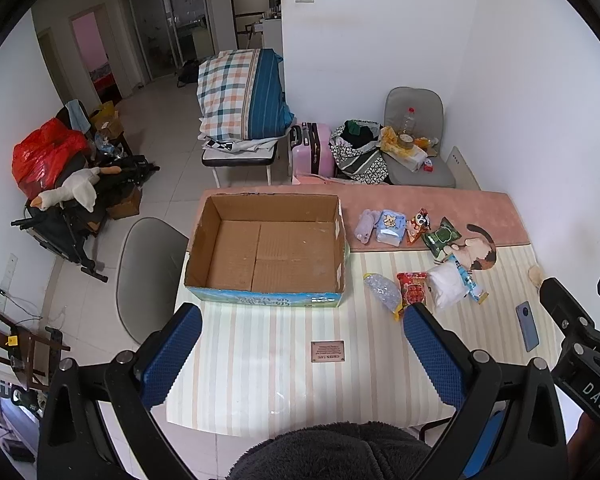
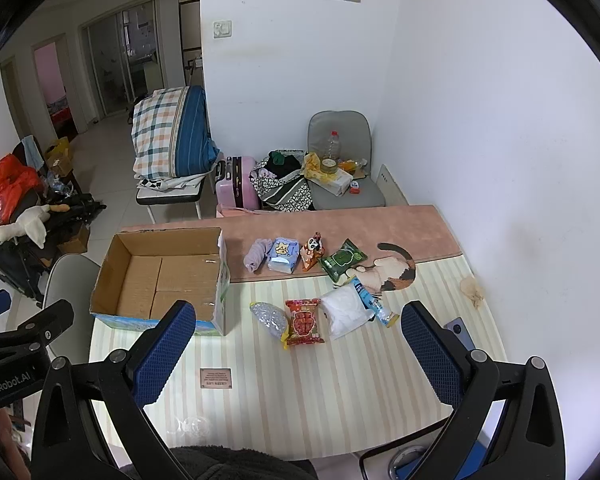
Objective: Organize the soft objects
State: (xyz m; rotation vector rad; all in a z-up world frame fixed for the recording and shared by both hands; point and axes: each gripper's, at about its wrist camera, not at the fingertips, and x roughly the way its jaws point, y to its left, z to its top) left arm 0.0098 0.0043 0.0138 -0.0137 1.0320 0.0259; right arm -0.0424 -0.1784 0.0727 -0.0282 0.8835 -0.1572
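Note:
An empty cardboard box (image 1: 266, 246) stands on the striped table (image 1: 260, 364); it also shows in the right wrist view (image 2: 160, 280). Right of it lie soft items: rolled lilac socks (image 2: 256, 258), a blue tissue pack (image 2: 283, 258), a snack bag (image 2: 313, 251), a green wipes pack (image 2: 343, 260), a clear bubble pouch (image 2: 269, 317), a red snack pack (image 2: 304, 322), a white bag (image 2: 346, 312) and a blue tube (image 2: 374, 305). My left gripper (image 1: 302, 328) is open and empty above the table's near side. My right gripper (image 2: 296, 344) is open and empty, hovering above the near row.
A phone (image 1: 527, 326) lies at the table's right edge. A grey chair (image 1: 148, 276) stands left of the table. A wall runs along the right. Behind the table are a pink suitcase (image 1: 312, 150), bags and a loaded chair (image 1: 416, 148).

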